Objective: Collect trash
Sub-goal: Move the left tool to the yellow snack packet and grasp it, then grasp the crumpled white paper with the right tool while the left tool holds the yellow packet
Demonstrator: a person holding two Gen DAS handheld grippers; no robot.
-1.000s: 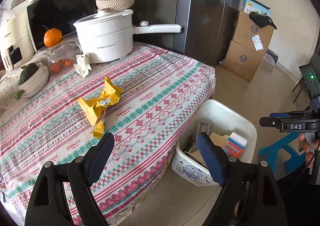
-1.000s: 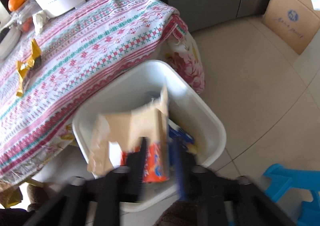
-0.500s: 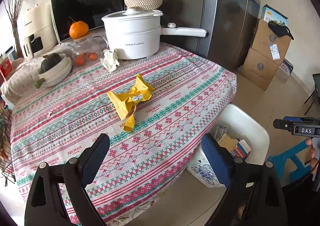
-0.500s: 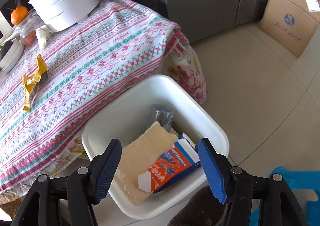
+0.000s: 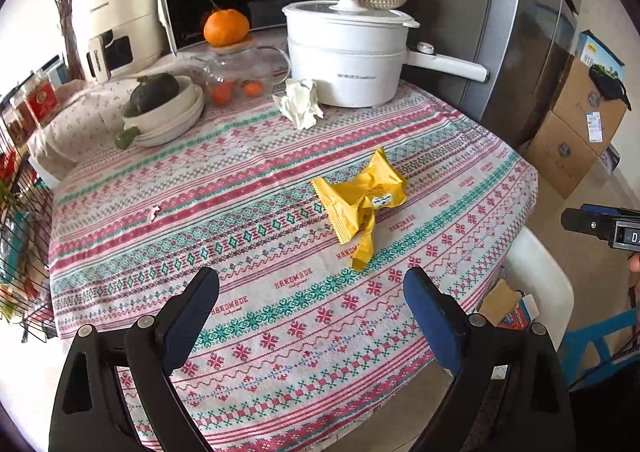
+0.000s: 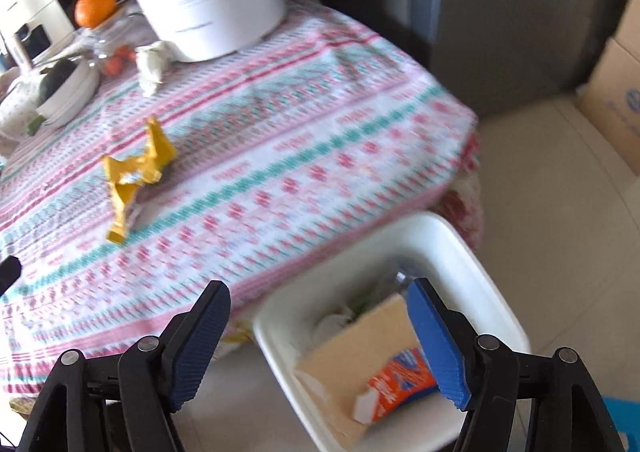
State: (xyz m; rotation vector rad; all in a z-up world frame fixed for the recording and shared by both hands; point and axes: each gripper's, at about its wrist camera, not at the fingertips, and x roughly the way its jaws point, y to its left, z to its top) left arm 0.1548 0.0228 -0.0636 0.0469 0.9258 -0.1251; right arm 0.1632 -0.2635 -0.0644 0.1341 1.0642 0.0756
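Both tongs are empty. The left gripper (image 5: 311, 290) stands wide open at the bottom of its view, above the patterned tablecloth (image 5: 240, 236), and the right gripper (image 6: 318, 306) has just been opening its jaws, with nothing between them; it hangs over the near edge of the white bin (image 6: 472, 252) at the lower right of its frame. In that bin lie a piece of cardboard (image 6: 360, 344) and an orange and white carton (image 6: 400, 380), so part of the job looks done. The next piece, by my judgement, is the yellow wrapper (image 5: 360, 200), which lies crumpled right of centre in the left view, just above the open jaws. A crumpled tissue (image 5: 300, 102) sits further up, just beside the white pot (image 5: 344, 56). To do the step well, bring the left gripper down over the wrapper's bulky middle rather than its thin tail, which points toward the lower part of the frame and would likely slip out. Set the pads either side of the bunched part and close without pressing hard into the table, as the cloth could pinch up with the wrapper. Lift clear before swinging toward the bin at the right edge of the frame. The right gripper should stay out of that path.
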